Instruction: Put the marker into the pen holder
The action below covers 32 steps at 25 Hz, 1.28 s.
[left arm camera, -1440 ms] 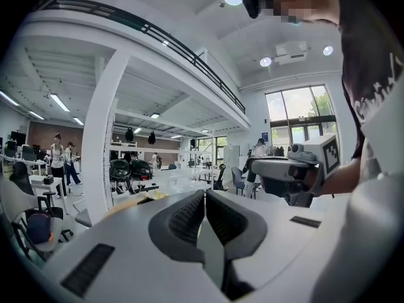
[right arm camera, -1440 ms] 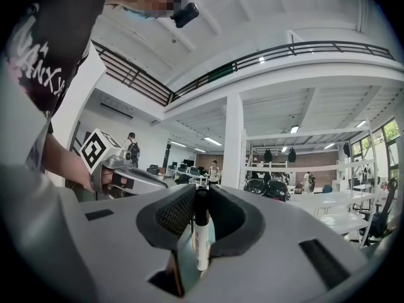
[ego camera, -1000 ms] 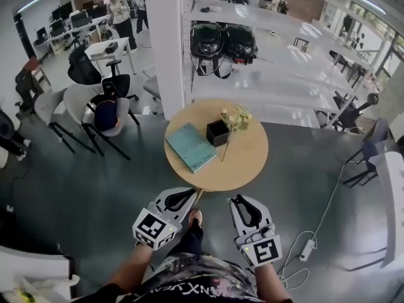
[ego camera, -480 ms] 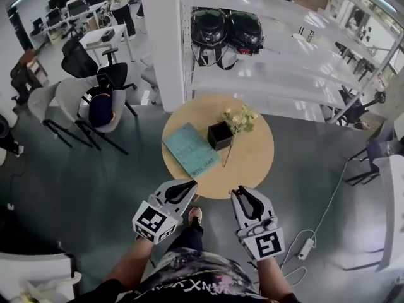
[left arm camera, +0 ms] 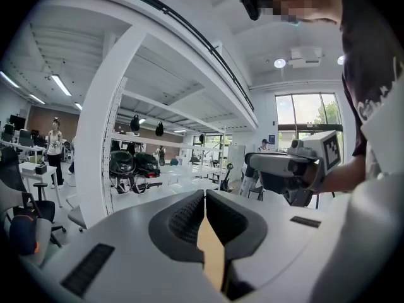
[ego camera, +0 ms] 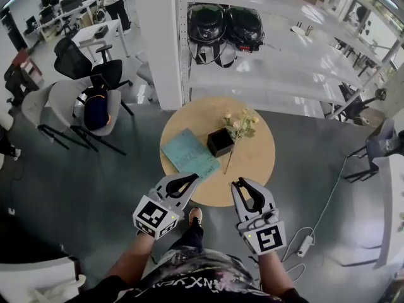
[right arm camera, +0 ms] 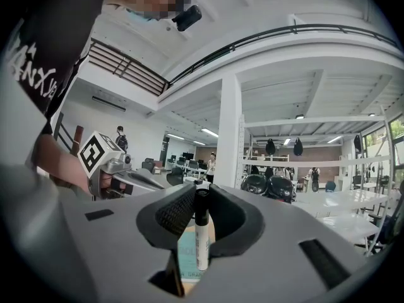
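A white marker with a black cap (right arm camera: 201, 231) stands upright between the pads of my right gripper (right arm camera: 201, 190), which is shut on it. In the head view the right gripper (ego camera: 240, 183) hovers over the near edge of the round wooden table (ego camera: 252, 160), and the marker is hidden inside its jaws. The black cube pen holder (ego camera: 220, 142) sits in the middle of the table, ahead of both grippers. My left gripper (ego camera: 192, 177) hangs at the table's near left edge. Its jaws (left arm camera: 205, 193) are shut with nothing in them.
A teal book (ego camera: 189, 154) lies left of the pen holder, and a sprig of pale flowers (ego camera: 240, 124) lies to its right. White shelves with two black helmets (ego camera: 222, 25) stand behind the table. Chairs (ego camera: 88, 100) are at the far left. A power strip (ego camera: 304, 245) lies on the floor.
Both grippers have come forward to the table's near edge, and the table now sits closer in the head view. The right gripper still holds the marker.
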Each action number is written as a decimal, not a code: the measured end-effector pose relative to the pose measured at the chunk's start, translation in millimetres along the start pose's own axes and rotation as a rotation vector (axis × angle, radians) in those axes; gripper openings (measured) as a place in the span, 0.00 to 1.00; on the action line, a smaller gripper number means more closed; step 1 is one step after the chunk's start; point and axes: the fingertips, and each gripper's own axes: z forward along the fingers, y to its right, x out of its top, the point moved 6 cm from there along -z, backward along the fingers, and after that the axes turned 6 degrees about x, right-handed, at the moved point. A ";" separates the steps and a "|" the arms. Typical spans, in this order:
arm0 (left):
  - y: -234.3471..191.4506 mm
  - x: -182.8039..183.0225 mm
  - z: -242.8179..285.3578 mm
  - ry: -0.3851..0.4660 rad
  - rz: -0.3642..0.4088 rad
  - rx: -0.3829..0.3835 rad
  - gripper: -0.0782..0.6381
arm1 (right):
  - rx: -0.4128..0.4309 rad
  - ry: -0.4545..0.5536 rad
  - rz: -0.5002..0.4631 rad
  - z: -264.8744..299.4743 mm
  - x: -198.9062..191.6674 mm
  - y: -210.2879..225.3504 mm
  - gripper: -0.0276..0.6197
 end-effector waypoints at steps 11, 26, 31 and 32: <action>-47.8 12.7 35.5 0.004 -0.018 -0.047 0.15 | -0.054 -0.042 -0.005 49.2 12.9 27.7 0.15; -78.6 8.1 73.6 -0.007 -0.039 -0.125 0.15 | -0.125 -0.010 -0.026 93.2 9.0 52.5 0.15; -82.3 7.1 81.4 -0.002 -0.046 -0.128 0.15 | -0.123 -0.001 -0.028 99.5 6.9 56.4 0.15; -83.3 7.5 83.4 -0.003 -0.046 -0.127 0.15 | -0.121 0.001 -0.027 101.2 6.8 57.9 0.15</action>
